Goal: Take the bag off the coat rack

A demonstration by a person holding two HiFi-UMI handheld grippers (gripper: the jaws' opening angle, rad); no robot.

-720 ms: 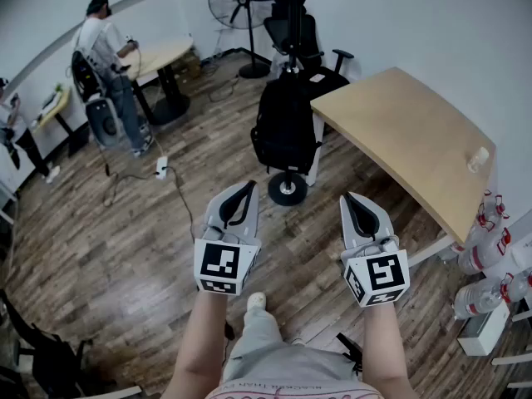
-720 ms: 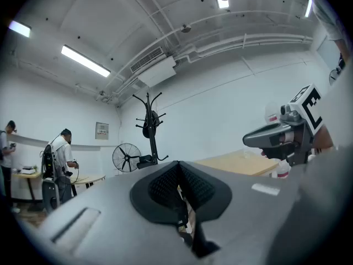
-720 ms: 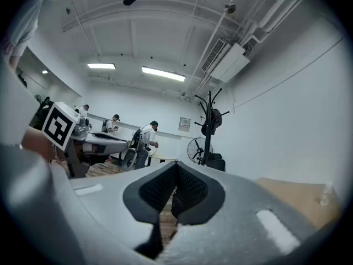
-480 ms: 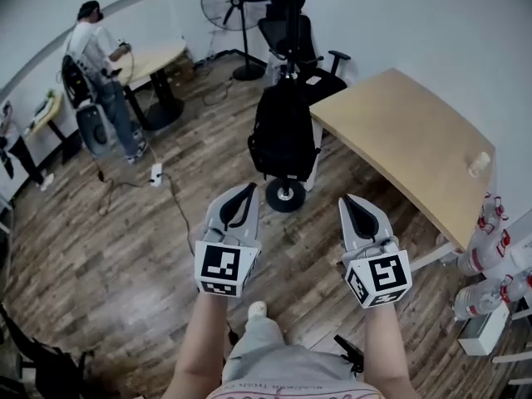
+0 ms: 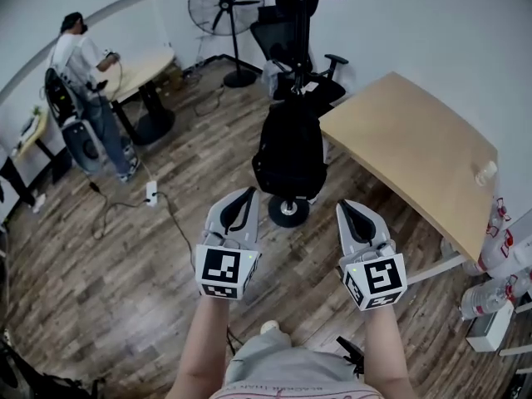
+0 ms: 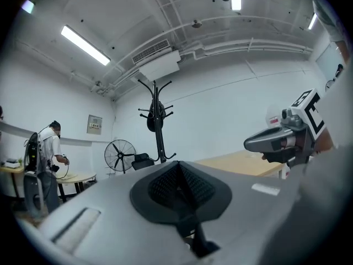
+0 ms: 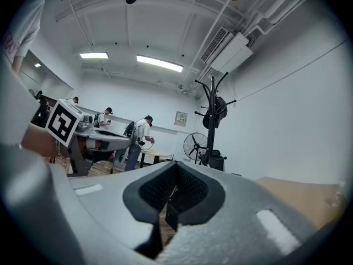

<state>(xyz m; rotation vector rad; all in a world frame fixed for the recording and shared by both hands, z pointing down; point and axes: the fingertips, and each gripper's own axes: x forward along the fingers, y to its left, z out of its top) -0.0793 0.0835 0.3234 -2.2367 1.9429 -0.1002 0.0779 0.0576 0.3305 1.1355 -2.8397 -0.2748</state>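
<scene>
Head view: left gripper (image 5: 247, 194) and right gripper (image 5: 345, 207) have jaws closed, empty; I judge the bag (image 5: 291, 152), hanging on the coat rack (image 5: 297, 23), too far.

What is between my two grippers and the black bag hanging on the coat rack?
Just wooden floor and the coat rack's round base, right below the bag. The head view shows it.

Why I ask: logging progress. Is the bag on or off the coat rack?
On: the black bag hangs on the coat rack, clear of the floor.
</scene>
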